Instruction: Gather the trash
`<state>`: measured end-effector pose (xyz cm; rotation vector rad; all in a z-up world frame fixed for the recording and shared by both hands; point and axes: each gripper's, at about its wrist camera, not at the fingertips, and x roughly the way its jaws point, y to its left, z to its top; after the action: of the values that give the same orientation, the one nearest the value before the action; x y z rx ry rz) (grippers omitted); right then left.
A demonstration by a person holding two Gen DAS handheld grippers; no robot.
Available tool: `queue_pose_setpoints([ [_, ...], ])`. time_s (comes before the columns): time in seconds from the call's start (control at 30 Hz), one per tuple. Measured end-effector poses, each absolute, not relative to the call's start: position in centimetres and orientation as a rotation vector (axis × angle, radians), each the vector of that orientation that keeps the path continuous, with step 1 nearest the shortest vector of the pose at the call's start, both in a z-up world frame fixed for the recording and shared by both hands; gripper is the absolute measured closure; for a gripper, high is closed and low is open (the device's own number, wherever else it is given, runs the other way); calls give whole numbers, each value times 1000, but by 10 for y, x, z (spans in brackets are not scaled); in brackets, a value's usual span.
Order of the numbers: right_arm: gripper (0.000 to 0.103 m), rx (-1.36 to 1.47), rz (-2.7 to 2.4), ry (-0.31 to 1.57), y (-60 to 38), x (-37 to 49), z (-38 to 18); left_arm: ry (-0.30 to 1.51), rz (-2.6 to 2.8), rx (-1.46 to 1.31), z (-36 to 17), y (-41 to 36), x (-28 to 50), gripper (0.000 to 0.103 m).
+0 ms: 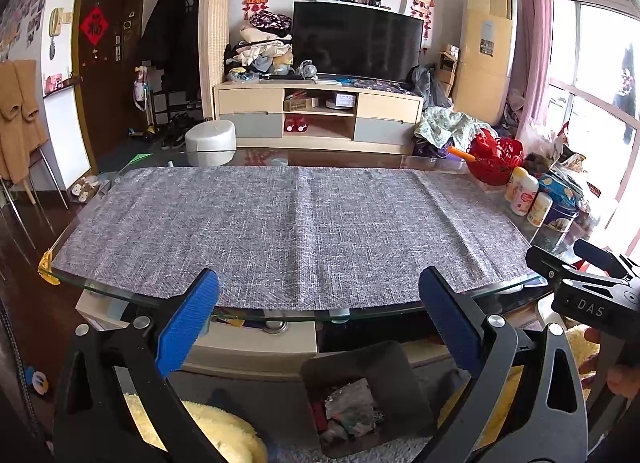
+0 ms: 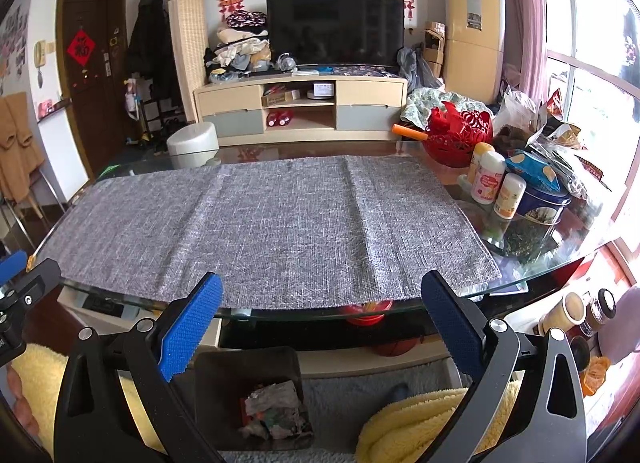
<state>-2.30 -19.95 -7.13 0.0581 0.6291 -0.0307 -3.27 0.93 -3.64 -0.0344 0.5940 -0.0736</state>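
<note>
while both of my claws hang over the near side of the glass table [image 1: 120, 293], my left gripper [image 1: 320, 287] stands spread wide with nothing between its blue pads, and my right gripper [image 2: 322, 291] is spread just the same and empty. closest below me, on the floor against the table's base, sits the dark bin [image 1: 362, 395], its mouth facing up, with crumpled trash [image 2: 276, 409] heaped inside; the wad has no clear long axis that i can tell. yellow fleece [image 2: 408, 423] lies on either side of the bin. beyond the curved glass edge, the grey mat [image 1: 296, 223] runs its long axis left to right, bare across its whole face. bottles [image 2: 490, 183], a blue tin [image 2: 540, 207] and a red basket [image 2: 456, 139] crowd the far right corner. further off stands the tv [image 1: 356, 43].
</note>
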Motion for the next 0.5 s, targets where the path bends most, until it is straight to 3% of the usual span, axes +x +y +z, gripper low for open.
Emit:
queue_pose_setpoints([
  [0.5,3,47,-54,717,-220,42,-91,645,-74,-61,-50,38,29,8],
])
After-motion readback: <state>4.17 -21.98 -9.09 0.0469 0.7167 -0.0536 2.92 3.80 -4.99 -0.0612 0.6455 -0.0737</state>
